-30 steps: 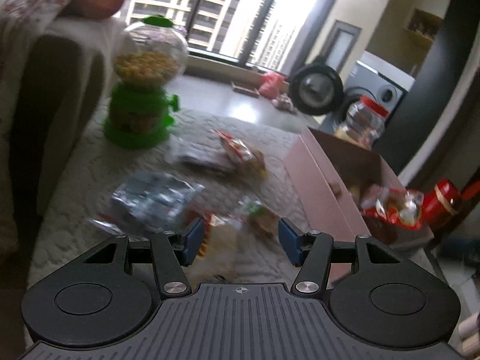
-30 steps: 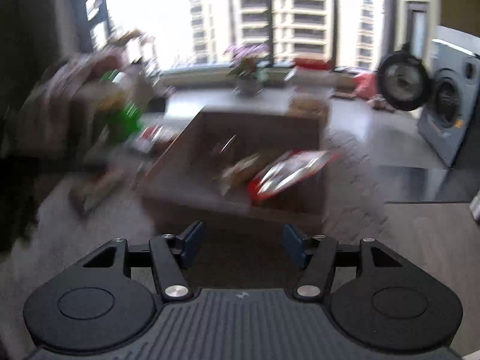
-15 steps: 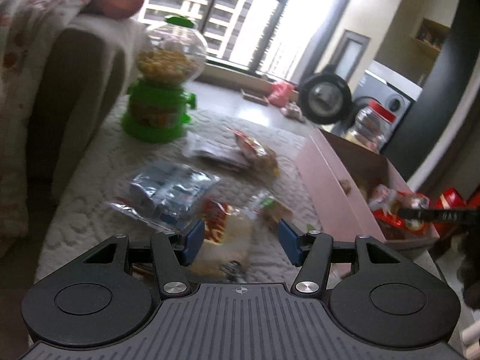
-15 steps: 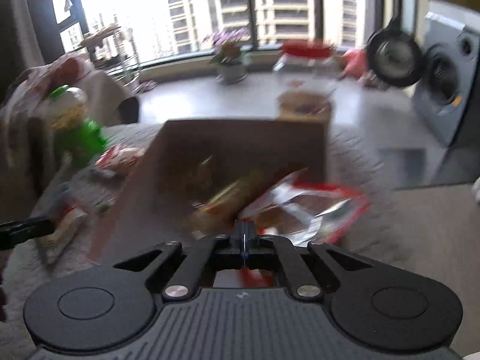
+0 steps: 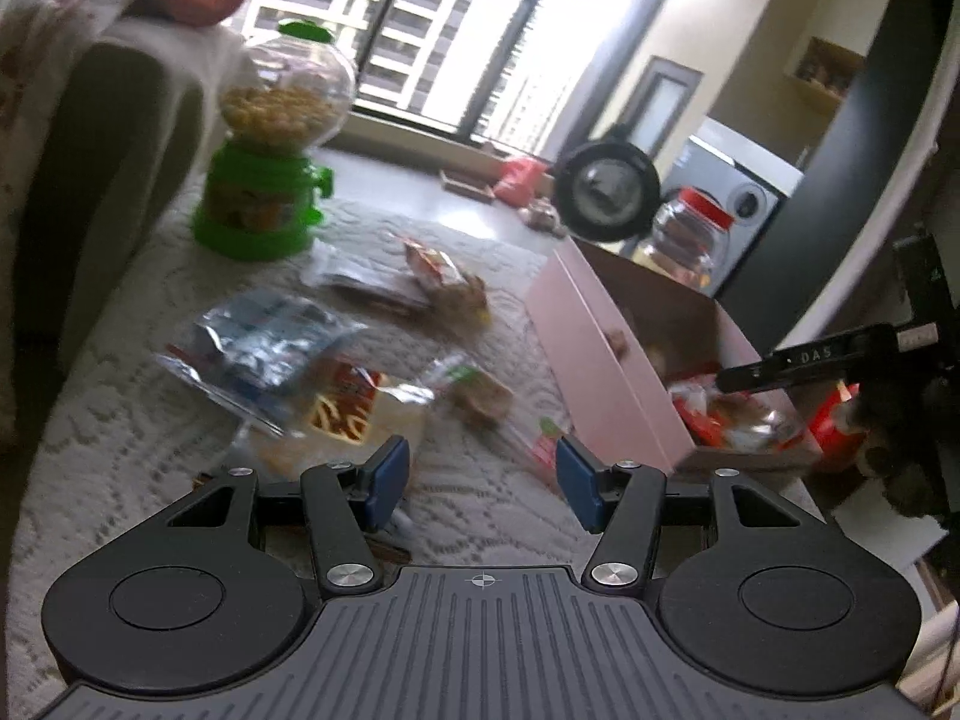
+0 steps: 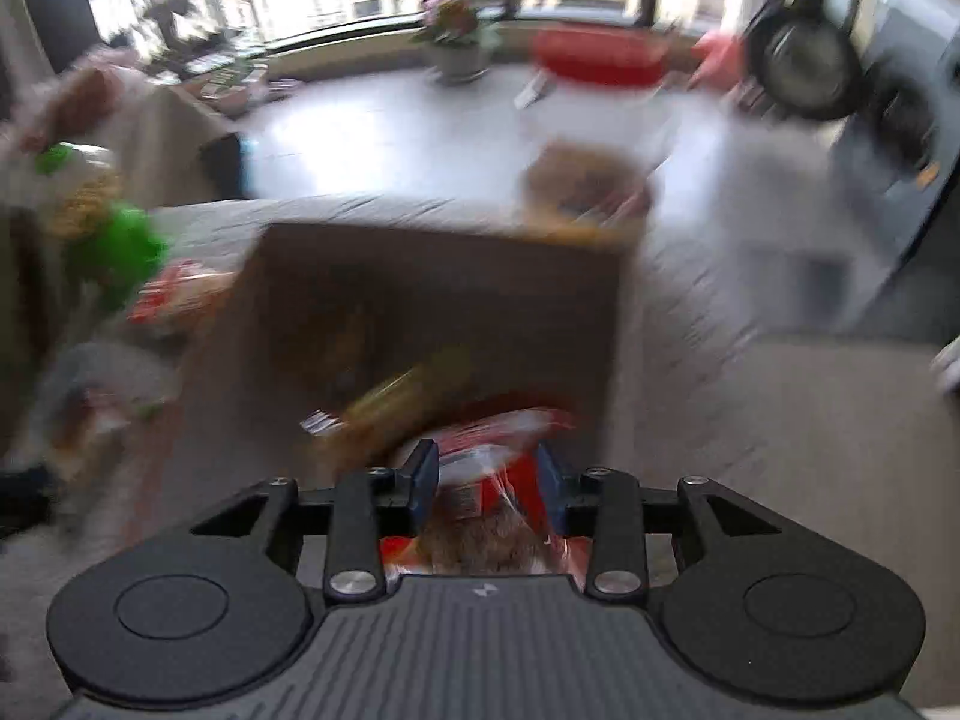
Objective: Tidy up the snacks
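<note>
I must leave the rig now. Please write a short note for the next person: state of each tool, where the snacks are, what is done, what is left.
Left tool: open, empty, above the loose packets on the white cloth.
Right tool: over the pink box, jaws just opening, red packet between them, contact unclear.
Done: some packets lie in the box.
Left: several packets outside it.

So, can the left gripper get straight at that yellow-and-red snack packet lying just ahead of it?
Probably yes. The left gripper is open and empty, and the yellow-and-red packet lies flat on the white cloth just beyond its left finger, nothing over it; only the silver packet crowds one edge.
</note>
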Demonstrator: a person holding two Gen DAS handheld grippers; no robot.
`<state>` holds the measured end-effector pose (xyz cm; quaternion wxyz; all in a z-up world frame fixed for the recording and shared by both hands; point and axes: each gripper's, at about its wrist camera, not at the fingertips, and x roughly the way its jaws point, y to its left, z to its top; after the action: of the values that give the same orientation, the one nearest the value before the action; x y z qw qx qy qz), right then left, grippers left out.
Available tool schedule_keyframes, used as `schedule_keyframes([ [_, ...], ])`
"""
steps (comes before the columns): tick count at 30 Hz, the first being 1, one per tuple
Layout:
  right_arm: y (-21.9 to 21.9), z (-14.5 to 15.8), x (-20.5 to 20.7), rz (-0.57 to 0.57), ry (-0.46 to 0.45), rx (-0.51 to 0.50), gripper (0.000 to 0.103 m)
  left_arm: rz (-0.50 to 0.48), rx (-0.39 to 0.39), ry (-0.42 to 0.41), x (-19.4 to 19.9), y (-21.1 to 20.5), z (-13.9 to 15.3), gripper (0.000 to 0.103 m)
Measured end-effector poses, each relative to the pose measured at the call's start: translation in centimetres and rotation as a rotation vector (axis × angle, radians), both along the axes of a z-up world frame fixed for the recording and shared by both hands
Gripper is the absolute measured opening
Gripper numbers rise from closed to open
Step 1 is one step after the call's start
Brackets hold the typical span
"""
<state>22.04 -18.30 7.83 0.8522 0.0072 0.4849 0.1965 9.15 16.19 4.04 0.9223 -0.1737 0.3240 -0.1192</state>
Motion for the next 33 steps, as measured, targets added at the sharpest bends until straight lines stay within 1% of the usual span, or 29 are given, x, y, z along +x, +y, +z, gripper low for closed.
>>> schedule_keyframes([
  [2,0.6,-0.3,-0.2,0.007,0.018,0.04,0.036,0.001,-0.002,0.003,0.0,0.0,-0.2,0.06],
  [4,1.4,-0.1,-0.3,0.015,0.011,0.048,0.036,0.019,-0.006,0.002,-0.1,0.3,-0.3,0.06],
  [6,3.5,1.3,-1.5,0.018,-0.107,-0.005,0.036,0.047,-0.002,-0.005,-0.3,1.0,-0.3,0.06],
  [7,4.5,1.9,-2.2,0.04,-0.158,-0.022,0.036,0.069,0.003,-0.008,-0.5,1.5,-0.3,0.06],
  [8,6.0,2.7,-3.0,0.086,-0.195,-0.013,0.037,0.09,0.007,-0.009,-0.6,1.8,-0.4,0.06],
  [9,7.1,3.2,-3.3,0.12,-0.198,0.006,0.038,0.115,0.01,-0.008,-0.7,2.3,-0.4,0.06],
  [11,10.6,3.8,-4.0,0.213,-0.172,0.03,0.047,0.145,0.0,-0.005,-0.7,3.2,-0.4,0.06],
  [13,14.1,3.3,-4.1,0.287,-0.149,0.002,0.052,0.165,-0.01,-0.003,-0.9,3.9,-0.5,0.06],
  [14,16.0,2.6,-4.1,0.315,-0.13,-0.024,0.052,0.169,-0.011,-0.002,-1.1,4.2,-0.5,0.06],
  [16,18.9,1.0,-3.3,0.329,-0.09,-0.069,0.052,0.169,-0.012,0.001,-1.6,4.7,-0.6,0.06],
  [18,21.2,-0.8,-2.4,0.306,-0.071,-0.111,0.051,0.166,-0.018,0.003,-2.4,5.3,-0.7,0.06],
  [19,22.0,-1.5,-2.0,0.291,-0.074,-0.133,0.049,0.166,-0.024,0.002,-2.9,5.5,-0.7,0.06],
  [20,22.5,-1.9,-1.9,0.286,-0.082,-0.15,0.042,0.167,-0.03,-0.001,-3.3,5.8,-0.7,0.06],
  [21,23.3,-2.4,-1.4,0.286,-0.088,-0.167,0.039,0.169,-0.039,-0.004,-3.8,6.2,-0.7,0.06],
  [22,23.8,-2.8,-1.2,0.283,-0.092,-0.192,0.038,0.17,-0.05,-0.007,-4.3,6.5,-0.8,0.06],
  [24,23.7,-2.8,-1.4,0.28,-0.088,-0.195,0.038,0.17,-0.071,-0.008,-4.8,7.2,-1.0,0.06],
  [25,23.5,-2.8,-1.6,0.285,-0.072,-0.186,0.034,0.175,-0.079,-0.009,-4.9,7.4,-1.1,0.06],
  [26,23.4,-2.6,-2.1,0.294,-0.045,-0.166,0.032,0.183,-0.086,-0.011,-5.0,7.8,-1.3,0.06],
  [28,22.3,-2.3,-3.6,0.32,0.003,-0.124,0.031,0.2,-0.105,-0.01,-5.0,8.3,-1.6,0.06],
  [30,21.4,-1.9,-5.5,0.34,0.022,-0.094,0.031,0.213,-0.122,-0.003,-4.7,8.6,-1.9,0.06],
  [33,19.6,-1.8,-8.6,0.358,0.049,-0.042,0.032,0.202,-0.125,0.006,-4.6,8.2,-2.0,0.06],
])
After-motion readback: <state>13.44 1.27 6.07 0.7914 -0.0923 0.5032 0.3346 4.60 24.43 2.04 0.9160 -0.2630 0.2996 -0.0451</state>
